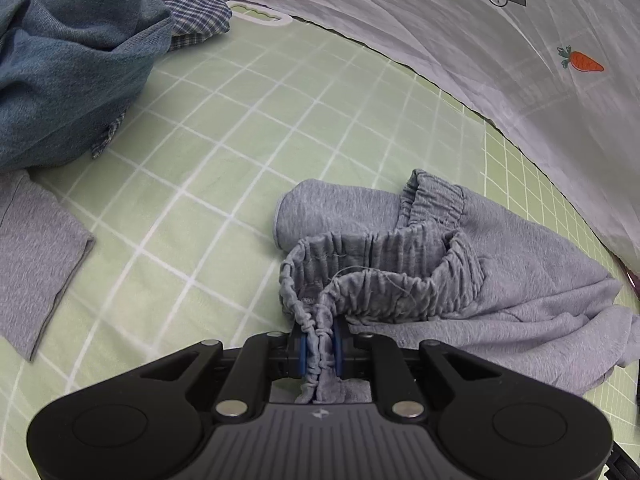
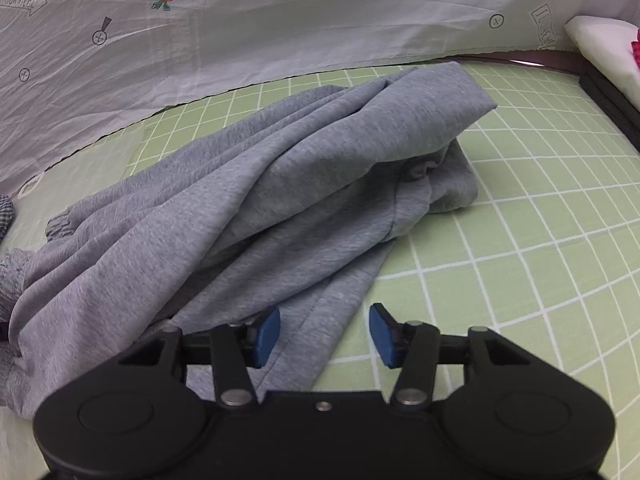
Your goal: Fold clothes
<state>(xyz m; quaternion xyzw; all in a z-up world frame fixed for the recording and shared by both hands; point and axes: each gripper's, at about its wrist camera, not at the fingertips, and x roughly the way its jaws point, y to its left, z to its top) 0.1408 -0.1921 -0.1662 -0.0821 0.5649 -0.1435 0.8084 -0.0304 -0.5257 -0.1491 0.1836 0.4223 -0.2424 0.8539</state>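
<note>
The left gripper (image 1: 320, 350) is clamped on the bunched elastic waistband (image 1: 384, 276) of the grey pants (image 1: 532, 280), the gathered cloth squeezed between its 2 blue pads. The pants lie crumpled on the green grid mat (image 1: 240, 128), near the white sheet (image 1: 400, 20) at the back. The right gripper (image 2: 324, 334) stands wide, holding nothing, with a pant leg (image 2: 320, 332) running between its pads (image 2: 269, 330) and the rest of the pants (image 2: 280, 168) heaped ahead in loose folds.

Risks, as I judge them: the left pinch takes only a narrow bunch of waistband, so a sharp pull could let the elastic slip out or stretch the band unevenly. If the right gripper closes where it is, it may catch only the top layer or a stray fold, and the pants would lift twisted rather than flat. The legs look overlapped, so spreading without first separating them could lock in creases. The blue denim (image 1: 68, 64), the plaid cloth (image 1: 196, 16) and a second grey piece (image 1: 36, 256) sit well apart on the left, though a wide sweep that way could drag them in.
</note>
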